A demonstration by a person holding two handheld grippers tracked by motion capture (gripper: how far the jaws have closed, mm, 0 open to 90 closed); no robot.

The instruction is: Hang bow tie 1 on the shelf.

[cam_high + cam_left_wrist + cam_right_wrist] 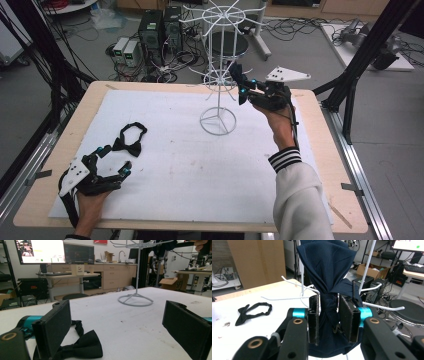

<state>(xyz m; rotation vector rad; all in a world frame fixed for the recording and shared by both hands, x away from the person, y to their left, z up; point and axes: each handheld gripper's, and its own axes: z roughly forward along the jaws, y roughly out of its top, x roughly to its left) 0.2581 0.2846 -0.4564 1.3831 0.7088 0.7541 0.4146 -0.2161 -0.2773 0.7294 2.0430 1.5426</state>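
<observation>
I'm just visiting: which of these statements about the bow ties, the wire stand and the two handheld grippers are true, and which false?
1. The right gripper grips a dark blue bow tie at its knot. True.
2. The black bow tie hangs on the white wire stand. False: it lies on the table.
3. The left gripper has its jaws open. True.
4. The left gripper holds the black bow tie. False: the tie lies beside one jaw, unclamped.

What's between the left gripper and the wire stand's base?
High view: the black bow tie lies just ahead of the left gripper; beyond it, bare white mat up to the stand's ring base.
</observation>
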